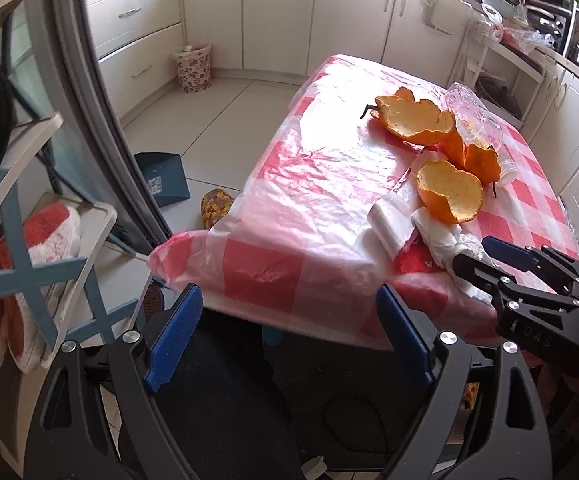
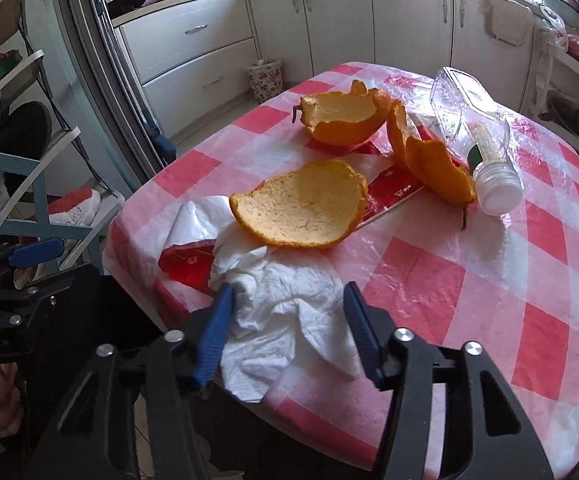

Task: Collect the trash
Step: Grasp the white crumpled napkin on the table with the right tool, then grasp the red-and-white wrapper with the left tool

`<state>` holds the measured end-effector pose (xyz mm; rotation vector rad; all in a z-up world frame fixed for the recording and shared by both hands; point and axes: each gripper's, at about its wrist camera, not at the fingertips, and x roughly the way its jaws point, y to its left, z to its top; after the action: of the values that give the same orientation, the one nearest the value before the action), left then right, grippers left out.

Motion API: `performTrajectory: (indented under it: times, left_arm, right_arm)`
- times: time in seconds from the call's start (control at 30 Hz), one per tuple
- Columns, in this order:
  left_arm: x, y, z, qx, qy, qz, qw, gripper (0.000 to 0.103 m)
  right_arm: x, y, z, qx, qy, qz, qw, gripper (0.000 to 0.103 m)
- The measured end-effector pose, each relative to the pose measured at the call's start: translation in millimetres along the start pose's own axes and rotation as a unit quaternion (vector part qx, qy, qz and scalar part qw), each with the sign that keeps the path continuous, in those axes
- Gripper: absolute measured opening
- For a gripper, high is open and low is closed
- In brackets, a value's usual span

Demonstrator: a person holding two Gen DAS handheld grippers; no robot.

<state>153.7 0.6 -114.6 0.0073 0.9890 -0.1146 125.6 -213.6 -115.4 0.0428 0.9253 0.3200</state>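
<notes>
A crumpled white tissue [image 2: 281, 300] lies at the near edge of the red-checked table [image 2: 489, 280]. My right gripper [image 2: 288, 292] straddles it, both blue pads touching its sides. Behind it sit three orange peels: a near one [image 2: 301, 208], a far one [image 2: 345, 116] and a right one [image 2: 429, 164]. A clear plastic bottle [image 2: 477, 132] lies on its side, and a red wrapper [image 2: 393, 190] lies flat under the peels. My left gripper [image 1: 289, 296] hangs open off the table's near-left edge with nothing between its fingers. In the left wrist view the right gripper [image 1: 489, 256] shows on the tissue [image 1: 445, 244].
A floral waste bin [image 1: 193, 66] stands on the floor by the white cabinets. A blue dustpan [image 1: 165, 178] and a slipper [image 1: 215, 208] lie on the floor left of the table. A shoe rack [image 1: 29, 240] stands at far left. A thin plastic sheet [image 1: 309, 168] covers the tablecloth.
</notes>
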Motion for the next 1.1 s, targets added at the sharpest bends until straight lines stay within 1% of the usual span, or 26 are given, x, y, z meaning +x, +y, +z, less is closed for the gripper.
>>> performTrajectory:
  times: [0.03,0.1,0.2,0.3,0.37,0.43,0.5,0.57,0.6,0.63,0.67,0.7,0.73,0.77,0.87,0.9,1.0,1.1]
  left_arm:
    - [3.1,-3.5,4.4,0.008,0.000,-0.001,1.0000,0.084]
    - [7.0,-10.5,11.0,0.020,-0.003,-0.003,0.9998,0.084]
    - [14.2,-22.0,21.6,0.037,-0.003,-0.008,0.9993,0.084]
    - [19.3,-29.1,29.3,0.039,0.000,-0.013,0.9992,0.084]
    - [24.9,-34.6,33.7,0.044,0.006,-0.021,0.9988,0.085]
    - [34.4,-40.3,37.2,0.049,0.016,-0.021,0.9984,0.085]
    - [41.1,-44.2,39.7,0.042,0.026,-0.035,0.9982,0.085]
    - [44.8,-49.1,42.4,0.035,0.026,-0.048,0.9979,0.084]
    - [46.7,-52.7,42.9,0.034,0.026,-0.053,0.9977,0.082]
    - [48.9,-56.3,43.8,0.036,0.028,-0.059,0.9972,0.068]
    - [52.7,-60.4,44.7,0.037,0.036,-0.066,0.9965,0.059]
    - [53.4,-64.2,46.0,0.038,0.033,-0.063,0.9967,0.043]
    - [55.2,-67.2,47.2,0.038,0.040,-0.076,0.9955,0.013]
    - [57.7,-69.7,49.7,0.035,0.052,-0.092,0.9938,0.002]
    - [49.2,-74.0,59.4,0.027,0.042,-0.112,0.9925,0.001]
    - [42.6,-74.6,63.8,0.021,0.035,-0.126,0.9912,0.001]
    - [15.0,-73.5,80.9,0.009,0.004,-0.170,0.9855,0.001]
    - [-12.6,-71.1,98.5,0.000,-0.026,-0.201,0.9793,0.001]
  right_arm:
    - [-1.7,-1.5,-0.4,-0.001,0.000,0.000,1.000,0.041]
    - [-4.9,-5.3,-1.2,0.002,-0.003,-0.004,1.000,0.030]
    - [-11.9,-15.6,-1.4,0.017,-0.011,-0.012,1.000,0.020]
    - [-19.7,-28.6,-2.5,0.039,-0.020,-0.013,0.999,0.018]
    - [-24.0,-38.1,-4.5,0.054,-0.023,-0.012,0.998,0.018]
    - [-26.2,-46.3,-5.8,0.067,-0.022,-0.011,0.997,0.018]
    - [-28.0,-52.6,-7.6,0.077,-0.022,-0.007,0.997,0.018]
    - [-31.5,-57.1,-9.1,0.082,-0.024,-0.006,0.996,0.018]
    - [-33.6,-59.0,-9.7,0.084,-0.026,-0.006,0.996,0.018]
    - [-35.0,-60.6,-10.3,0.086,-0.028,-0.006,0.996,0.018]
    - [-37.2,-62.9,-11.0,0.089,-0.031,-0.006,0.996,0.018]
    - [-39.0,-65.3,-11.4,0.091,-0.033,-0.006,0.995,0.018]
    - [-41.2,-68.4,-11.8,0.095,-0.036,-0.006,0.995,0.018]
    - [-43.7,-71.7,-12.2,0.100,-0.039,-0.006,0.994,0.018]
    - [-53.0,-82.9,-14.2,0.119,-0.052,-0.004,0.992,0.018]
    - [-55.7,-86.3,-14.4,0.126,-0.057,-0.002,0.990,0.018]
    - [-64.9,-99.4,-16.6,0.150,-0.070,0.003,0.986,0.018]
    - [-73.1,-110.6,-18.6,0.168,-0.081,0.006,0.982,0.018]
